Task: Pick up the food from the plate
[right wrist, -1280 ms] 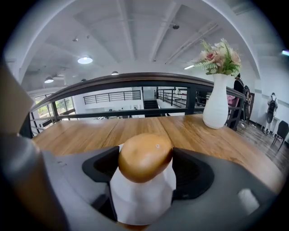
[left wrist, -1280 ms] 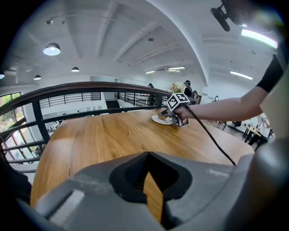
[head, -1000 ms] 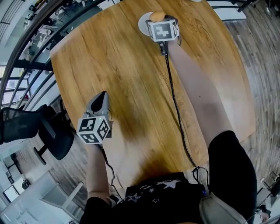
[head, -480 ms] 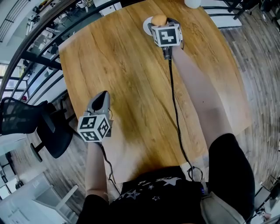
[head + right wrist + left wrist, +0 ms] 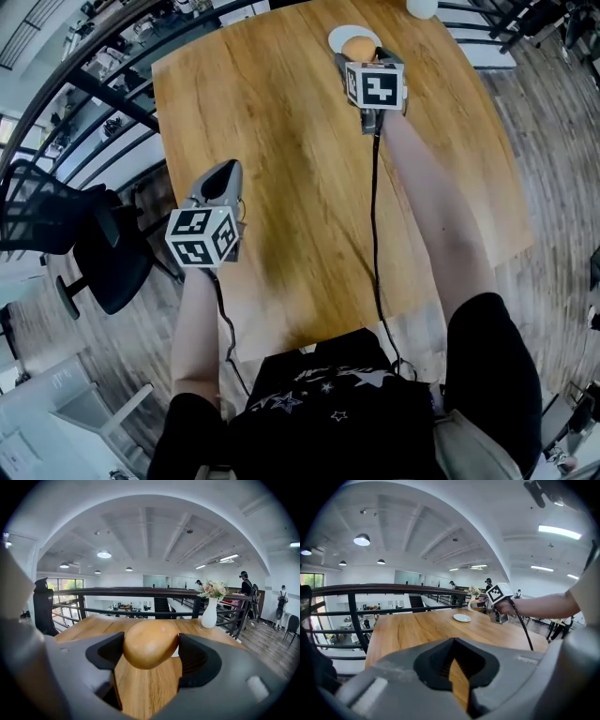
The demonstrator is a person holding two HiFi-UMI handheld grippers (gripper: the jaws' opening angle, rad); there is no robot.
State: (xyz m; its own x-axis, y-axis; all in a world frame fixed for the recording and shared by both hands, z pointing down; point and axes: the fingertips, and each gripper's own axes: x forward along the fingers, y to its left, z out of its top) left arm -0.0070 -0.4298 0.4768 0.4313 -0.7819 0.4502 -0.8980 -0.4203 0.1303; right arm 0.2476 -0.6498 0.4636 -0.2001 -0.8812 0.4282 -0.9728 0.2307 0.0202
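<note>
- Food (image 5: 357, 46), a smooth tan lump, shows in the head view at the 12 o'clock end of the wooden table (image 5: 281, 141), caught in the tips of the right gripper (image 5: 364, 58). We see it over the white plate (image 5: 337, 37), whose rim peeks out at the food's 10 o'clock.
- In the same view the left gripper (image 5: 223, 176) hangs over the table's 9 o'clock edge, well apart from the plate, its tips tapering to one point. A black chair (image 5: 56, 234) stands on the floor at its 9 o'clock.
- In the left gripper view we find its jaws clenched to a thin slit, with only table wood showing through and nothing held. The plate lies bare at 12 o'clock, and the right gripper hovers near it at 2 o'clock.
- In the right gripper view both pads press on the food's sides, and the food hangs clear above the table. A white vase (image 5: 209, 613) with flowers stands at 2 o'clock, before a dark railing (image 5: 140, 592).
</note>
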